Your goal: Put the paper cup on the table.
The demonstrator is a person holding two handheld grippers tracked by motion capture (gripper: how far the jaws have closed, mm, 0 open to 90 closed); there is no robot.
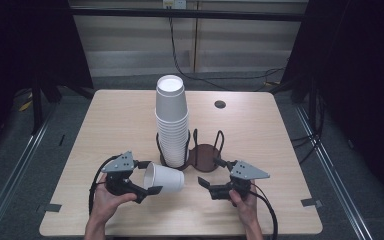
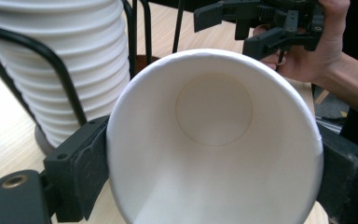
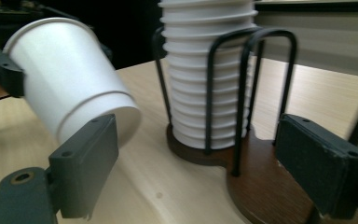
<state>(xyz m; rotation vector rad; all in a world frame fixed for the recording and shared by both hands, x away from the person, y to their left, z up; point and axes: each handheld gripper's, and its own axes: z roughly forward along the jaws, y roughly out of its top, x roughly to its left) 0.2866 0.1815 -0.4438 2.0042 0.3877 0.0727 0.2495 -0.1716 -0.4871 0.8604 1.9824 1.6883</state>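
Note:
A single white paper cup (image 1: 164,178) lies tilted on its side, its mouth facing my left gripper (image 1: 150,177), which is shut on it near the rim. In the left gripper view I look straight into the cup (image 2: 214,135), with a jaw pressed against each side of it. A tall stack of white cups (image 1: 171,122) stands in the left slot of a black wire holder with a brown base (image 1: 203,156). My right gripper (image 1: 209,172) is open just in front of the holder's empty right slot, with nothing between its fingers. From the right gripper view, the held cup (image 3: 70,79) hangs left of the stack (image 3: 205,70).
The light wooden table (image 1: 105,125) has a small dark round grommet (image 1: 220,104) at the back right. Black wire loops (image 3: 265,88) rise from the holder base (image 3: 265,191) right ahead of my right gripper. Cables trail from both grippers toward the front edge.

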